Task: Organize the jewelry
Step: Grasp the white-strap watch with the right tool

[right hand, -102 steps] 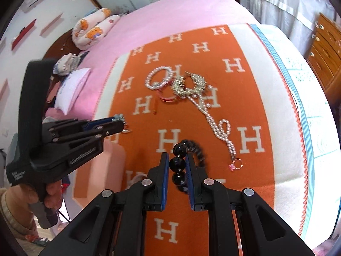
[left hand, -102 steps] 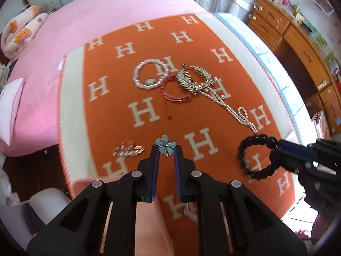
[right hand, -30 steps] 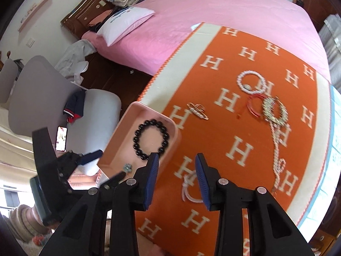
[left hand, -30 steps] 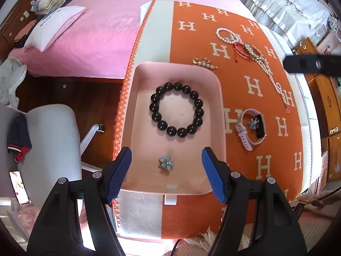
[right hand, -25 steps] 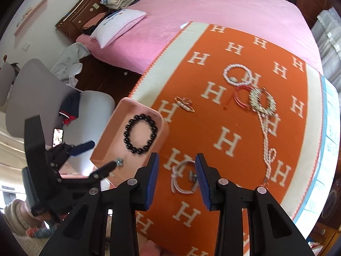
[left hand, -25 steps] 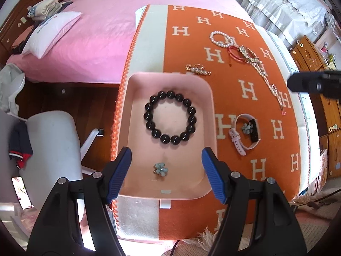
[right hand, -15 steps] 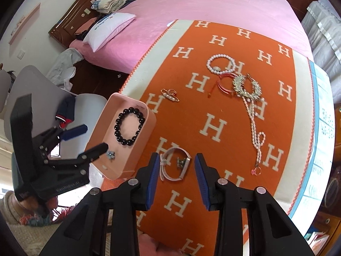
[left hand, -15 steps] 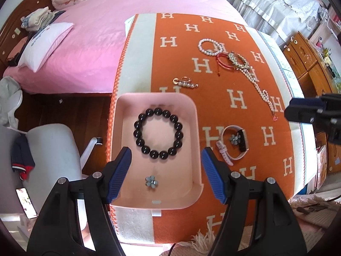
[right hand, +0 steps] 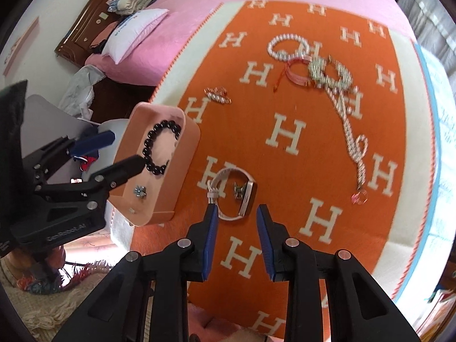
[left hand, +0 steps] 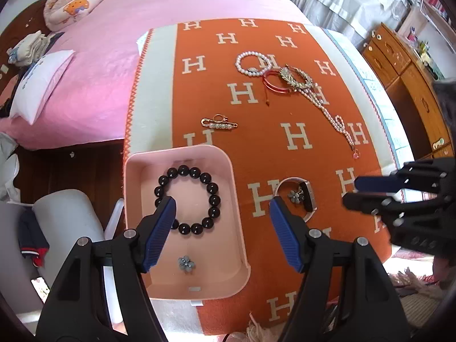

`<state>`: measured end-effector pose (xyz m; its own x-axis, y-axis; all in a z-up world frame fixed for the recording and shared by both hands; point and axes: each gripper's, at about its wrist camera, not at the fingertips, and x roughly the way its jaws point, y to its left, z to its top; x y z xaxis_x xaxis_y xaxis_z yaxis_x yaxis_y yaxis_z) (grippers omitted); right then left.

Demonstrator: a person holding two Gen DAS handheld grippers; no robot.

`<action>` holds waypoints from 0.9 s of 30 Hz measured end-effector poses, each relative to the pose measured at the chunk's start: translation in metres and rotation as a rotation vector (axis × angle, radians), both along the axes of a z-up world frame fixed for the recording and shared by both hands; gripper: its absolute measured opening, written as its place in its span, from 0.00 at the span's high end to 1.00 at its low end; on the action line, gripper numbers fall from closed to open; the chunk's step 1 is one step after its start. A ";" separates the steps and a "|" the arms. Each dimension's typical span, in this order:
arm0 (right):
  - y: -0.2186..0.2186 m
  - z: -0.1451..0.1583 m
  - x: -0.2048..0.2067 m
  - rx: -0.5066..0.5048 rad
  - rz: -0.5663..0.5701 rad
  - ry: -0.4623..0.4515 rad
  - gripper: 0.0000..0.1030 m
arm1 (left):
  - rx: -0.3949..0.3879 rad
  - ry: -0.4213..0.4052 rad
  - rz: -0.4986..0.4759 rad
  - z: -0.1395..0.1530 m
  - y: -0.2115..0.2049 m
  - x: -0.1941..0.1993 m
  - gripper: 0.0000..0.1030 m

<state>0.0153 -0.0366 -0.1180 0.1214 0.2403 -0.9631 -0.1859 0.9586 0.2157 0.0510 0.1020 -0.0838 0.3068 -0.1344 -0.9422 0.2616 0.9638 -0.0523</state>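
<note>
While the left gripper (left hand: pixel 222 208) hangs spread wide and empty above the pink tray (left hand: pixel 238 213), a black bead bracelet (left hand: pixel 186 199) and a small blue flower charm (left hand: pixel 185 263) lie inside it. The right gripper (right hand: pixel 237 216) (jaws apart, holding nothing) hovers just short of the white watch (right hand: pixel 232 193), which lies on the orange blanket (right hand: pixel 287 159) beside the tray. Farther off rest a pearl bracelet (left hand: pixel 252 62), a red bangle (left hand: pixel 273 84), a pearl necklace (left hand: pixel 327 108) and a pearl pin (left hand: pixel 219 123).

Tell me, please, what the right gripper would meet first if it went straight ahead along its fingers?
Most likely the white-strapped watch lying on the orange blanket; the open right gripper points at it, though depth is unclear.
</note>
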 end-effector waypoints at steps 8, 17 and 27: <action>-0.003 -0.061 -0.002 0.057 -0.086 0.106 0.72 | 0.013 0.042 -0.038 -0.022 -0.008 0.011 0.36; -0.002 -0.099 -0.002 0.088 -0.192 0.130 0.78 | 0.009 0.072 -0.046 -0.036 -0.008 0.016 0.36; -0.005 -0.098 0.001 0.094 -0.244 0.096 0.91 | 0.005 0.074 -0.043 -0.038 -0.005 0.022 0.36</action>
